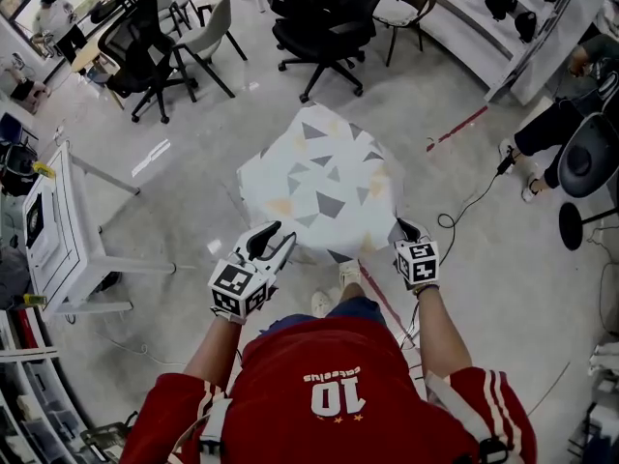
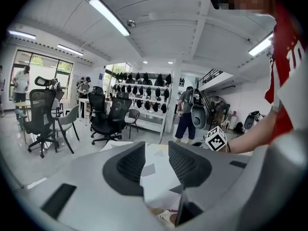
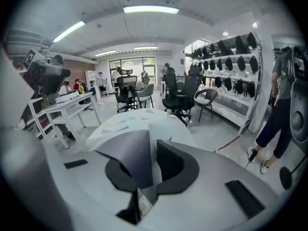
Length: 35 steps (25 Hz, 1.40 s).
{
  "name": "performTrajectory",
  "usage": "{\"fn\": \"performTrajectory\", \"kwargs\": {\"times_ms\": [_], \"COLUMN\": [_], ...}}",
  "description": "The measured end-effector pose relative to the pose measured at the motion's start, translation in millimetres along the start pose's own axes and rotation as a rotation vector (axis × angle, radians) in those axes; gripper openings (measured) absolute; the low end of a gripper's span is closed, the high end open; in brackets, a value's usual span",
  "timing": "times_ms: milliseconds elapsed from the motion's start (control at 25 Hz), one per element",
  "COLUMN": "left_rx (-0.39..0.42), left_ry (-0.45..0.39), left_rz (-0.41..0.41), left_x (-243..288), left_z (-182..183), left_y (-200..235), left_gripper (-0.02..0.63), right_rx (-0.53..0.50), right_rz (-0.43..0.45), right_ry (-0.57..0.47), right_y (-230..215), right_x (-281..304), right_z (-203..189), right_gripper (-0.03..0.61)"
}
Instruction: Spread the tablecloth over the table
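A white tablecloth [image 1: 319,187] with grey and orange triangles lies draped over a small table in the middle of the head view. My left gripper [image 1: 273,245] is at its near left edge, jaws apart. In the left gripper view the cloth [image 2: 156,177] runs into the gap of that gripper [image 2: 156,150], and the pads do not press it. My right gripper [image 1: 406,232] is at the near right corner. The right gripper view shows this gripper [image 3: 153,150] shut on a raised fold of the cloth [image 3: 134,124] that hides its left pad.
Black and grey office chairs [image 1: 329,27] stand beyond the table. A white desk [image 1: 68,230] is at the left. On the right, a black cable [image 1: 474,196] and a red tape line [image 1: 459,127] cross the floor near a seated person [image 1: 556,124]. My own feet [image 1: 334,293] are close to the table.
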<state>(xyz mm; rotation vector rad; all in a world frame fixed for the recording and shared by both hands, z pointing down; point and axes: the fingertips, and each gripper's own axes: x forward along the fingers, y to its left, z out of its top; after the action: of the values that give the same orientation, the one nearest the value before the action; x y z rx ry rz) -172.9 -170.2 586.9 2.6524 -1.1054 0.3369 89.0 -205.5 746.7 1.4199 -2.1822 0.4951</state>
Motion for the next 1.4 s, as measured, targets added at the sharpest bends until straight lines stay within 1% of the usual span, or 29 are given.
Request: {"fn": "performTrajectory", "kwargs": {"times_ms": [200, 400, 600, 840, 960, 1120, 1240, 1400], "left_rx": [0.01, 0.012, 0.024, 0.05, 0.066, 0.066, 0.066, 0.039], "left_ry": [0.019, 0.048, 0.058, 0.075, 0.085, 0.043, 0.02, 0.001], "left_rz": [-0.02, -0.044, -0.072, -0.117, -0.133, -0.132, -0.123, -0.08], "left_x": [10, 22, 38, 70, 87, 97, 97, 85], "left_z": [-1, -5, -7, -5, -1, 18, 29, 34], "left_y": [-7, -13, -20, -25, -23, -20, -17, -2], "left_gripper": [0.156, 0.156, 0.156, 0.156, 0.156, 0.156, 0.156, 0.156], "right_rx": [0.065, 0.12, 0.141, 0.117, 0.15, 0.186, 0.217, 0.234], "right_rz": [0.004, 0.005, -0.007, -0.005, -0.029, -0.077, -0.102, -0.116], "right_ry": [0.056, 0.111, 0.148, 0.222, 0.236, 0.219, 0.189, 0.149], "right_y": [-6, -16, -28, -36, -47, -68, -81, -88], "right_x": [0, -2, -12, -29, -41, -52, -56, -56], "right_z": [-35, -67, -96, -126, -137, -134, -121, -96], "right_gripper": [0.032, 0.078, 0.11, 0.117, 0.117, 0.117, 0.117, 0.117]}}
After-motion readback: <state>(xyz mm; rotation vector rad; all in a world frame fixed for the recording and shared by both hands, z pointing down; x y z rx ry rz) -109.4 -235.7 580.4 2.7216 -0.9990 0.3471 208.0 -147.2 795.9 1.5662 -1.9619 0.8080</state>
